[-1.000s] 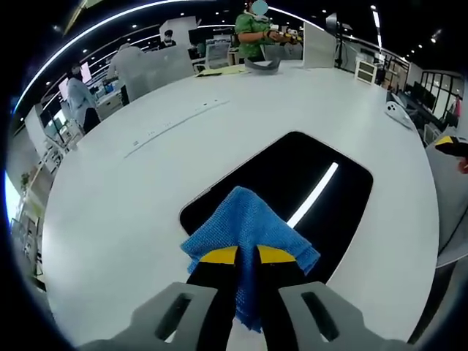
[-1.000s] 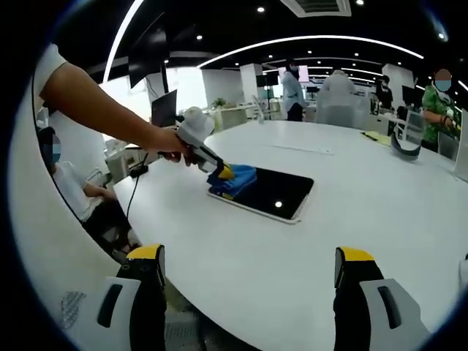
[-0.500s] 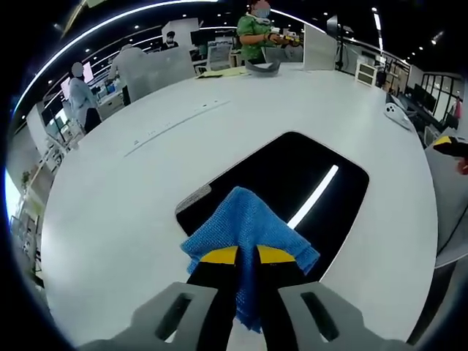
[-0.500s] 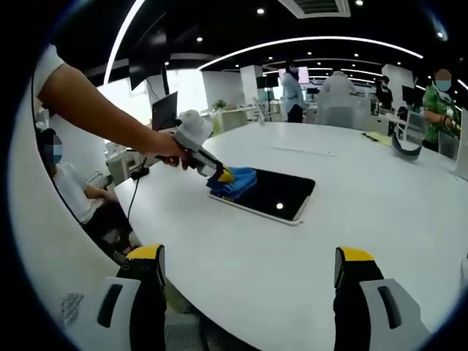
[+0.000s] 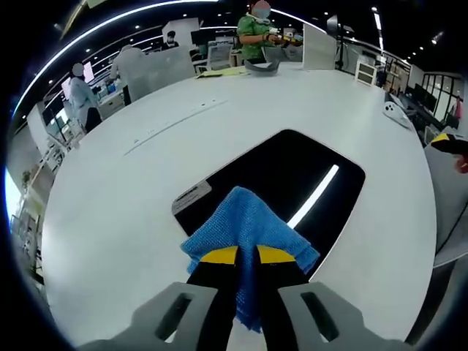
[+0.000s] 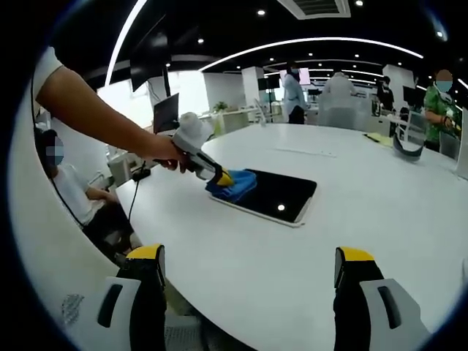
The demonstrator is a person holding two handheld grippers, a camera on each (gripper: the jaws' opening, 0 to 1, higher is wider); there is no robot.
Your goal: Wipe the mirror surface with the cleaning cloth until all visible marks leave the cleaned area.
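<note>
A dark rectangular mirror (image 5: 292, 183) lies flat on the white round table (image 5: 146, 190), reflecting a ceiling light strip. My left gripper (image 5: 247, 254) is shut on a blue cleaning cloth (image 5: 248, 227), which rests on the mirror's near end. In the right gripper view the mirror (image 6: 274, 196) sits mid-table with the blue cloth (image 6: 235, 183) pressed on its left end by the left gripper (image 6: 225, 178), held in a person's hand (image 6: 157, 150). My right gripper (image 6: 248, 270) stands open over the table's near edge, well short of the mirror.
Several people stand or sit around desks beyond the table. A grey object (image 5: 262, 66) lies at the far edge, a white device (image 5: 396, 111) at the right. A seated person (image 6: 69, 194) is beside the table's left edge. The white tabletop (image 6: 365, 212) stretches wide around the mirror.
The cloth and left gripper have slid slightly back toward the mirror's near corner, uncovering more of that corner. The right gripper has stayed still.
</note>
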